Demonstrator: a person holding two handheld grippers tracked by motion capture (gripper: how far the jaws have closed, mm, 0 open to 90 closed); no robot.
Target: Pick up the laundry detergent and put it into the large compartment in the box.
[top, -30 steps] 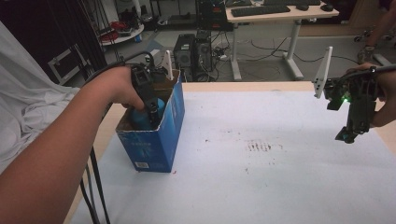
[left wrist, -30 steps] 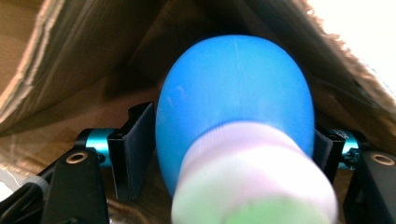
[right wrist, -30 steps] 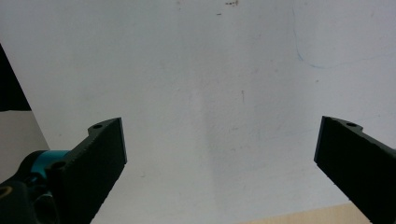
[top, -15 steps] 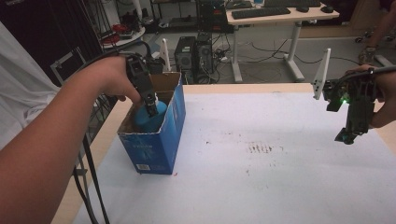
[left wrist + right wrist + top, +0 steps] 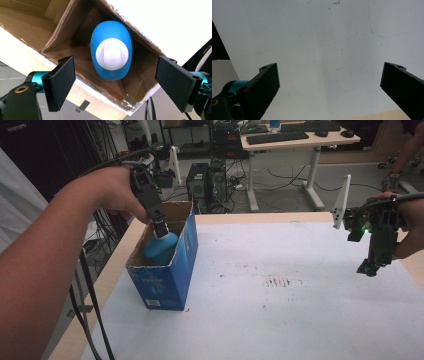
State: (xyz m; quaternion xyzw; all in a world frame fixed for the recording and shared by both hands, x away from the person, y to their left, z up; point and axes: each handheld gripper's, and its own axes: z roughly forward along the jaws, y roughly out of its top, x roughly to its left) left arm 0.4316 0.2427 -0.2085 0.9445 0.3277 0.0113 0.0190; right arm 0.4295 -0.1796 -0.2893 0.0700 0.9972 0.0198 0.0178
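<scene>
A blue bottle with a white cap (image 5: 111, 53) stands inside an open blue cardboard box (image 5: 172, 270) at the table's left edge; its blue shoulder (image 5: 160, 247) shows above the box rim. My left gripper (image 5: 160, 231) hangs over the box just above the bottle. Its jaws have just been opening and stand apart, with the bottle below them and free of the pads (image 5: 61, 81). My right gripper (image 5: 369, 268) hovers over the right side of the table, pointing down, open, with nothing between its fingers (image 5: 265, 85).
White paper (image 5: 280, 295) covers the tabletop, with faint red marks (image 5: 277, 281) near the middle. Cables (image 5: 92, 295) trail down past the table's left edge. Beyond the table stand computer towers (image 5: 207, 180) and a desk (image 5: 300, 140).
The left gripper has risen out of the box and its jaws have spread, leaving the bottle standing inside. The right gripper has stayed where it was.
</scene>
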